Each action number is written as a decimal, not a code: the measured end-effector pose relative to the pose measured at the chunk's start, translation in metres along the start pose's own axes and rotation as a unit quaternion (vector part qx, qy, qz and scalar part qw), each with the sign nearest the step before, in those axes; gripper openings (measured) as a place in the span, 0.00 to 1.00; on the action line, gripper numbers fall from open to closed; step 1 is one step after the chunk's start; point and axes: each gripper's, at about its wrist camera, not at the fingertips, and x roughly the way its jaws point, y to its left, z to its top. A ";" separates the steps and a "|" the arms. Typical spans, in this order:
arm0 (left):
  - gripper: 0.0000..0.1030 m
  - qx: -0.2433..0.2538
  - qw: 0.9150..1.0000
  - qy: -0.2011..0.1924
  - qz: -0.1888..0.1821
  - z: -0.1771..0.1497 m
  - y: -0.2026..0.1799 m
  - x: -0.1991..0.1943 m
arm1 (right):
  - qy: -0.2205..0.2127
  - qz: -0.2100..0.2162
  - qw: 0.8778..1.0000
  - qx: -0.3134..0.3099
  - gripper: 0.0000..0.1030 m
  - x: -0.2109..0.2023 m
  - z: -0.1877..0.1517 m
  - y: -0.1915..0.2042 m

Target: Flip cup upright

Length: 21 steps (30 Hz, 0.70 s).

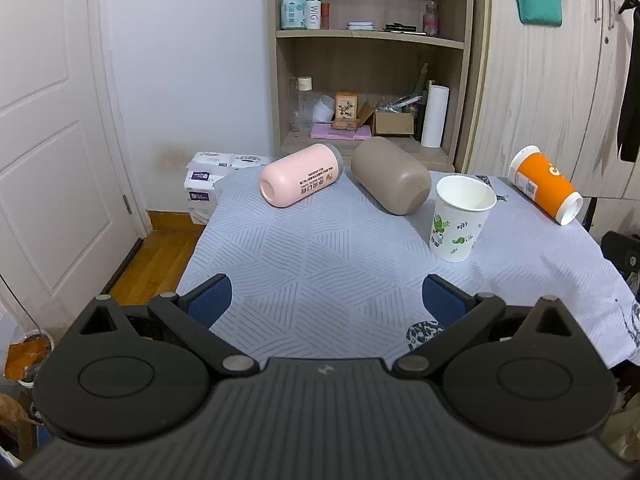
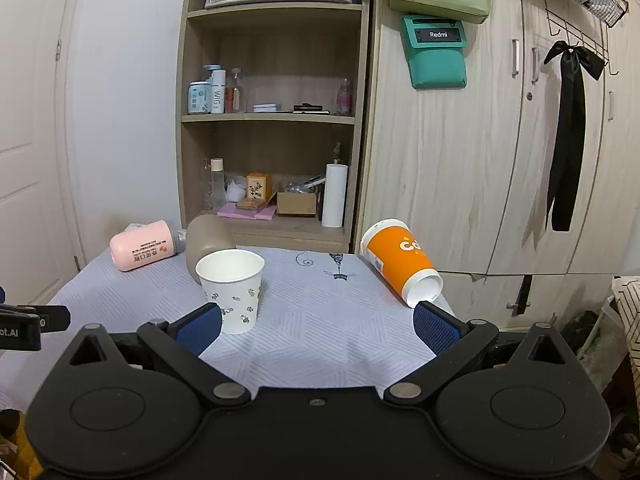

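Note:
A white paper cup with green leaf print (image 1: pixel 460 218) (image 2: pixel 234 290) stands upright on the table. An orange paper cup (image 1: pixel 546 184) (image 2: pixel 402 266) lies on its side at the table's far right edge, mouth toward me. A pink cup (image 1: pixel 300 180) (image 2: pixel 142 250) and a taupe cup (image 1: pixel 390 176) (image 2: pixel 208 242) lie on their sides at the back. My left gripper (image 1: pixel 326 300) is open and empty over the near table. My right gripper (image 2: pixel 318 328) is open and empty, its left pad close beside the white cup, its right pad just below the orange cup's mouth.
The table carries a light blue patterned cloth (image 1: pixel 320 248) (image 2: pixel 320 312). A wooden shelf unit (image 1: pixel 368 60) (image 2: pixel 272 120) with bottles and boxes stands behind it. Wardrobe doors (image 2: pixel 500 160) are at the right, a white door (image 1: pixel 52 140) at the left. Tissue packs (image 1: pixel 208 178) sit on the floor.

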 end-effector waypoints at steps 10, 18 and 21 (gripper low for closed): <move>1.00 0.009 1.000 0.016 -0.005 0.001 -0.003 0.004 | 0.012 -0.005 1.000 -0.002 1.00 0.006 -0.003 0.000; 1.00 0.014 1.000 0.021 -0.003 -0.001 -0.004 0.006 | 0.011 -0.005 1.000 0.000 1.00 0.005 -0.003 -0.002; 1.00 0.016 1.000 0.025 -0.003 -0.002 -0.004 0.007 | 0.011 -0.007 1.000 0.001 1.00 0.005 -0.004 -0.002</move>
